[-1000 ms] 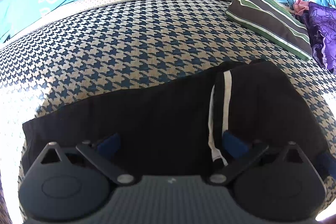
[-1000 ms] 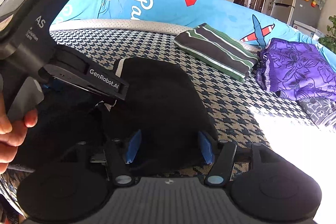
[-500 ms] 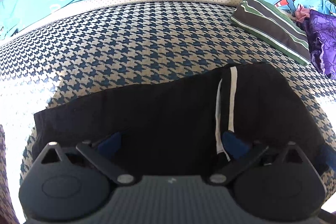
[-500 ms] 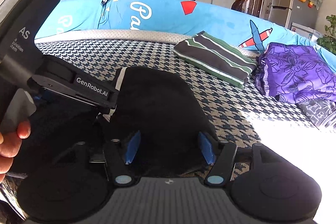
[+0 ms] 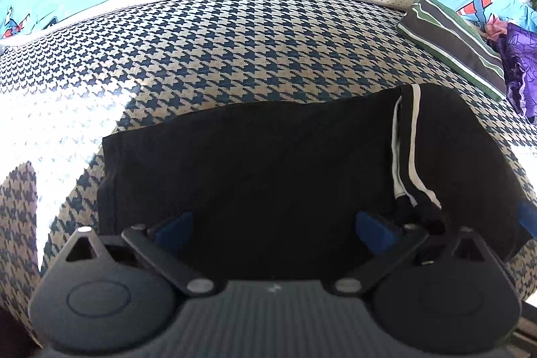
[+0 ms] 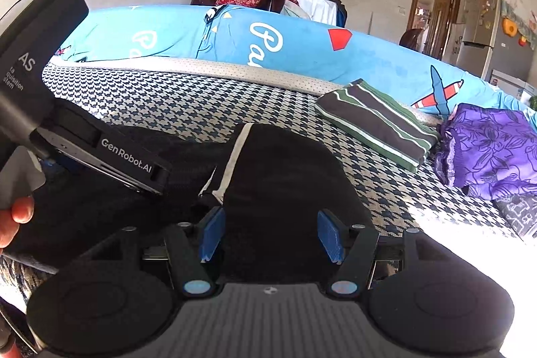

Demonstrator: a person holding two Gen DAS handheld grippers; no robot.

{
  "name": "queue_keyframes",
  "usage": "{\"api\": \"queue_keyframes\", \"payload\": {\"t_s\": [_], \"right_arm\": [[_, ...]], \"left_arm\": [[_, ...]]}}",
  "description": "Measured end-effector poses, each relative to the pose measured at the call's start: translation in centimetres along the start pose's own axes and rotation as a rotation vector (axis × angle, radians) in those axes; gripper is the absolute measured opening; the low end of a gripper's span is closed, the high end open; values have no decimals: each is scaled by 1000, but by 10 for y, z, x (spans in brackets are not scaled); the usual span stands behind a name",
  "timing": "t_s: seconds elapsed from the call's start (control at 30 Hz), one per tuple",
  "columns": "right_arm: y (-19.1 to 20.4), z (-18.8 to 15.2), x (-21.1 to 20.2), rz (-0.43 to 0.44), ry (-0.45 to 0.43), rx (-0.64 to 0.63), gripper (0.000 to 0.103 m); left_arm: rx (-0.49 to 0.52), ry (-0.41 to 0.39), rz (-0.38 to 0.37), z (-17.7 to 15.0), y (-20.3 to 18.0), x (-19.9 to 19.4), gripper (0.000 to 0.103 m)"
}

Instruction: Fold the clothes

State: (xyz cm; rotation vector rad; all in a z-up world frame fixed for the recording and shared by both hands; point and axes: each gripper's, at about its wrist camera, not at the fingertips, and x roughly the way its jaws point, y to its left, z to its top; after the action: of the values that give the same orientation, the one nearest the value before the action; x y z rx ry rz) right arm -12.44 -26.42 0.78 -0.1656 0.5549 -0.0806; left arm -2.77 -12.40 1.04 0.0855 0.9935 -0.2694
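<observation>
Trousers (image 5: pixel 288 176), black with a white side stripe (image 5: pixel 415 136), now sit further right in the left wrist view than a second ago, and more of the sunlit checked bedcover (image 5: pixel 208 56) shows beyond their left end. In the right wrist view the room wall and doorways now fill more of the top, while the trousers (image 6: pixel 285 176) lie much as before.

The trousers lie flat on the bedcover near its front edge, their long axis running left to right across the left view. The left end is a straight cut edge; the right end is a rounded folded-over part, with the stripe crossing the cloth from far edge to near edge beside it.

The left gripper (image 5: pixel 273 225) hangs over the near edge of the trousers with its jaws spread wide, blue pads (image 5: pixel 174 228) well apart and black cloth between them; whether the pads touch the cloth I cannot tell. The right gripper (image 6: pixel 271 234) also stands spread, about half its range, blue pads (image 6: pixel 210 234) either side of the rounded fold and not pressing on it. In the right view the left gripper's body (image 6: pixel 84 136) leans in from the left, a hand (image 6: pixel 15 218) on it.

A folded green striped garment (image 6: pixel 376 123) and a purple flowered cloth (image 6: pixel 493 143) lie further right; a blue blanket (image 6: pixel 295 46) runs along the back.
</observation>
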Motion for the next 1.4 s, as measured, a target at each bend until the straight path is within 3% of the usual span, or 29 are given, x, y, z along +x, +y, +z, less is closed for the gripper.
{"api": "queue_keyframes", "payload": {"t_s": [0.37, 0.57, 0.7, 1.0, 1.4], "right_arm": [[13, -1, 2, 82, -12, -39, 60], [18, -7, 23, 153, 118, 10, 62], [16, -6, 24, 155, 122, 31, 62], [25, -7, 16, 130, 91, -25, 62], [41, 4, -10, 169, -30, -109, 61]], "left_arm": [[-26, 7, 44, -20, 39, -10, 103], [5, -7, 54, -33, 47, -12, 103], [5, -11, 45, -34, 49, -12, 103], [-21, -13, 38, -35, 59, -15, 103], [-62, 2, 35, -36, 82, -19, 103]]}}
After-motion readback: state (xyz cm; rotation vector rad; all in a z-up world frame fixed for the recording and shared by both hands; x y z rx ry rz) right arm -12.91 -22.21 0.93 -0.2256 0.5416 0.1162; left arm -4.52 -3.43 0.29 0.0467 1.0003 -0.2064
